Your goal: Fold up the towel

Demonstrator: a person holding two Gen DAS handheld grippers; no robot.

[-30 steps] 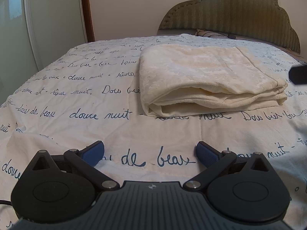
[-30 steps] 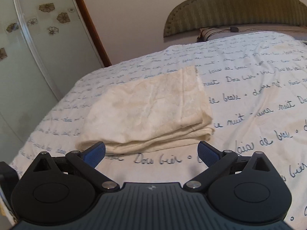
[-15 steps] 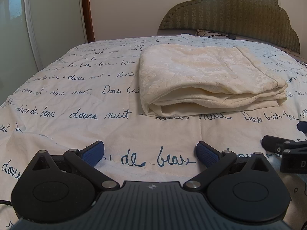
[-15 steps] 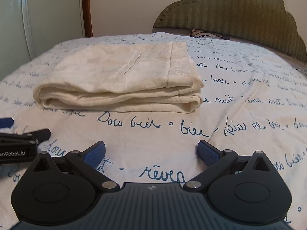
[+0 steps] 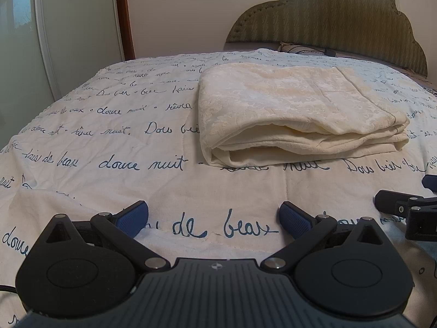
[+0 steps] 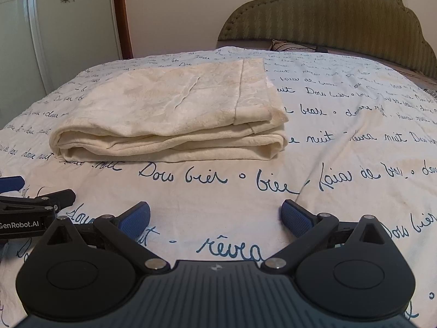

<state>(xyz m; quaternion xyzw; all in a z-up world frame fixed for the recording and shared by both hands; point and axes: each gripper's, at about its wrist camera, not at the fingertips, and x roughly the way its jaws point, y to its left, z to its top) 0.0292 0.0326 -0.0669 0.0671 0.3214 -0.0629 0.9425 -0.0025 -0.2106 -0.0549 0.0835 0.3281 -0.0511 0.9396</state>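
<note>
A cream towel (image 5: 295, 114) lies folded in a thick rectangle on the bed, its stacked layers facing me; the right wrist view shows the same towel (image 6: 174, 114) left of centre. My left gripper (image 5: 214, 217) rests low over the bedspread, open and empty, a good way short of the towel. My right gripper (image 6: 215, 218) is open and empty too, level with the left one and just as far from the towel. Each gripper shows at the edge of the other's view: the right gripper (image 5: 404, 207) and the left gripper (image 6: 30, 205).
The white bedspread (image 5: 123, 164) with blue script covers the whole bed. A padded olive headboard (image 5: 327, 16) and a pillow (image 5: 295, 47) stand behind the towel. A frosted glass panel (image 5: 27, 54) and a brown door frame (image 5: 124, 13) are on the left.
The right gripper swung down from a higher, angled view to rest low beside the left one. The left gripper and the towel have stayed put.
</note>
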